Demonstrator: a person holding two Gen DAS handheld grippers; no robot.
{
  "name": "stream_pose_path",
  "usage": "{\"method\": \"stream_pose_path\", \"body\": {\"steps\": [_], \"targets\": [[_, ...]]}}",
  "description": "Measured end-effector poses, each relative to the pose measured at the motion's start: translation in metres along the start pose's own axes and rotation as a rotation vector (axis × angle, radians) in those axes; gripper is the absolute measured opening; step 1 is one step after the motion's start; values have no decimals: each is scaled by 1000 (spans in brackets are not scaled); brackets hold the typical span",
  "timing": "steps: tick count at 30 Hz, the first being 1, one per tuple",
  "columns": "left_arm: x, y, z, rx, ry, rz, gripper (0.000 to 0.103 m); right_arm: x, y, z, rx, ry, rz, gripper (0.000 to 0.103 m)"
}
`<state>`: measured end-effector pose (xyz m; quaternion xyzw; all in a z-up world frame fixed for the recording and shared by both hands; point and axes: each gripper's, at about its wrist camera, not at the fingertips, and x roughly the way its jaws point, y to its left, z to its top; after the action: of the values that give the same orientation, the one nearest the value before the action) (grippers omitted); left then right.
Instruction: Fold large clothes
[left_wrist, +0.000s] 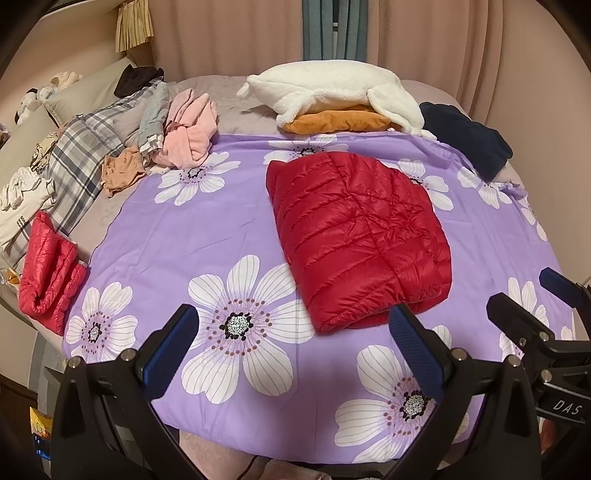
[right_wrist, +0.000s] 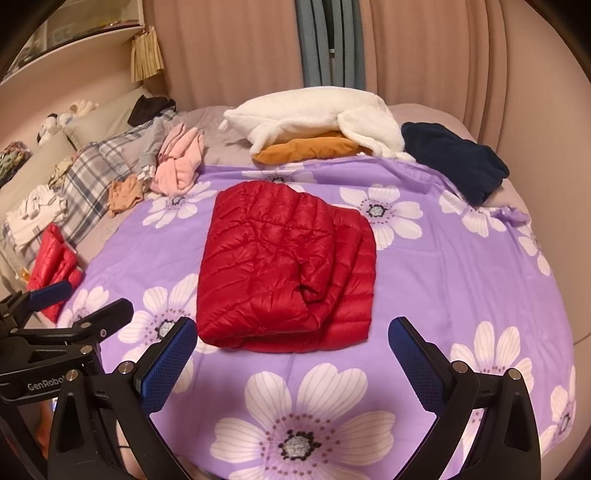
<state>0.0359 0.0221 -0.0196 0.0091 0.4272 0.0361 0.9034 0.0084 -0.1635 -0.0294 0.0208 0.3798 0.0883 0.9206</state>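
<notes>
Hovering both claws above the near edge of the purple floral sheet (left_wrist: 177, 243), I am holding the left gripper (left_wrist: 295, 354) and the right gripper (right_wrist: 291, 362) with their blue pads spread wide and nothing between them. I am looking at the red puffer jacket (right_wrist: 280, 269), which is lying folded into a rough rectangle at the middle of the sheet, just beyond my fingertips and not touching them; in the right wrist view a sleeve or side panel is showing tucked along its right half. Beyond the jacket, at the sheet's far edge, a white fleece (left_wrist: 332, 92) is resting on an orange garment (left_wrist: 336, 120), with a dark navy garment (left_wrist: 469, 140) beside them; off the sheet's left edge a second red quilted piece (left_wrist: 48, 269) is lying, and a pink garment (left_wrist: 188, 136) is sitting at the far left corner. I am judging the jacket light, soft and springy, with a slick shell likely to slide and puff open. I am therefore planning to pinch through several layers at the two near corners, not at the smooth quilted top.
</notes>
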Motion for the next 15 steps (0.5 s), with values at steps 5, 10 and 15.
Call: {"method": "stream_pose_path", "body": {"steps": [5, 10, 15], "targets": [[0, 0, -1, -2, 2, 0, 103, 2, 0, -3, -2, 2, -1, 102], [1, -1, -2, 1, 3, 0, 103, 2, 1, -2, -2, 2, -2, 102], [0, -1, -2, 0, 3, 4, 103, 2, 1, -2, -3, 3, -1, 102]]}}
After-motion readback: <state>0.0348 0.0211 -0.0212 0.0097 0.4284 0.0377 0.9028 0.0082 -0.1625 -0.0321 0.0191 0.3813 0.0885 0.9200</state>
